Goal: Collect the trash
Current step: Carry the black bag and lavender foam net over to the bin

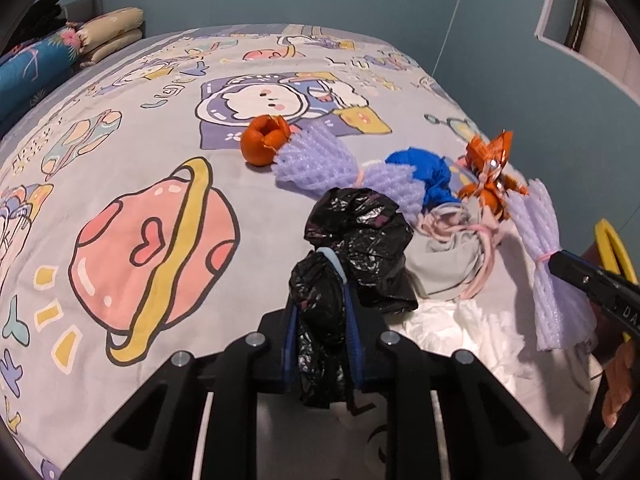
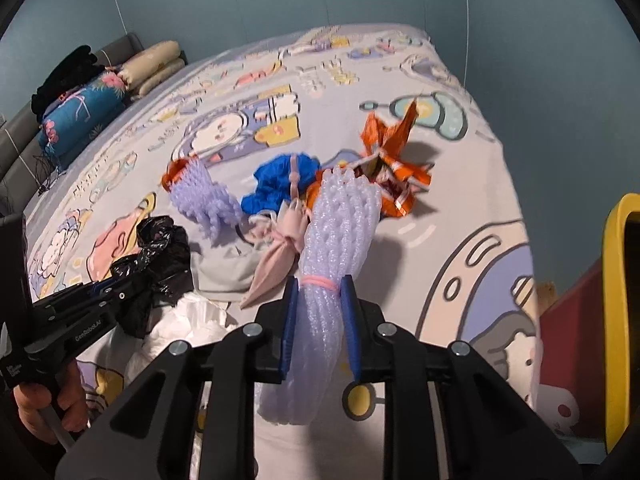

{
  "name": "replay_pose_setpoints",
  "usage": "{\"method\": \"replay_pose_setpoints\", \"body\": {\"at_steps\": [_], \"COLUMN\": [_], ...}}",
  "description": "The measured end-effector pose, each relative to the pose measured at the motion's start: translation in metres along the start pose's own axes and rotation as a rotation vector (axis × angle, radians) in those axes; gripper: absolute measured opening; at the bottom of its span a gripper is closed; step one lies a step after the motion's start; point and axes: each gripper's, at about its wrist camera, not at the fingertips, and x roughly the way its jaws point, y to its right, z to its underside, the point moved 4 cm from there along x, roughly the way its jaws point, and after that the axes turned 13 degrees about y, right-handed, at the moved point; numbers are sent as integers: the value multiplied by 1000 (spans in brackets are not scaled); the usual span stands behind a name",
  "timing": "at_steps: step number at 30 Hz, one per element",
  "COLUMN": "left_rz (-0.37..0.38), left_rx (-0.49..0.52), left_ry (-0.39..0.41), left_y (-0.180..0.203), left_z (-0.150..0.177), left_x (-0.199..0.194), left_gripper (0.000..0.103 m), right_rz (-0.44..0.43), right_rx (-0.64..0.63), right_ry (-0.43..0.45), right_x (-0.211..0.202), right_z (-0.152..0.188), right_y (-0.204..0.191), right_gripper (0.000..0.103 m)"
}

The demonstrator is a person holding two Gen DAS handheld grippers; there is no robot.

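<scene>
left wrist: low, close, facing across bed (image 1: 120, 128) | right wrist: likewise | shared: central trash pile (image 1: 432, 192)

Two purple foam fruit nets: one (image 2: 320, 264) clamped between the right gripper's (image 2: 320, 312) fingers, one (image 1: 320, 156) ahead of the left gripper (image 1: 322, 304). One black trash bag (image 1: 352, 240), pinched in the left gripper. One orange peel (image 1: 264, 140), far ahead of it. One blue crumpled wad (image 1: 424, 172), one orange snack wrapper (image 1: 488, 168), one grey-and-pink cloth bundle (image 1: 452, 256), and one white plastic sheet (image 1: 460, 328), all ahead-right of the left gripper.
</scene>
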Motion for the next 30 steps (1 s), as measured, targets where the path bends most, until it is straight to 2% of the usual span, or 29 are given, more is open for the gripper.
{"method": "replay_pose_setpoints", "body": {"at_steps": [8, 14, 30], "left_rz": [12, -2, -10], "left_rx": [-29, -25, 36], "left_ry": [73, 85, 173], "left_y": [-3, 0, 39], "left_z": [-16, -17, -55], "left_x": [-23, -27, -54], "left_gripper": [19, 19, 19], "right_rz": [-30, -44, -37], "right_rx": [31, 52, 43], "right_ry": [13, 26, 107], "right_x": [-7, -13, -54], "right_z": [-5, -8, -36], "right_y": [4, 5, 17], "right_gripper": [20, 20, 20]}}
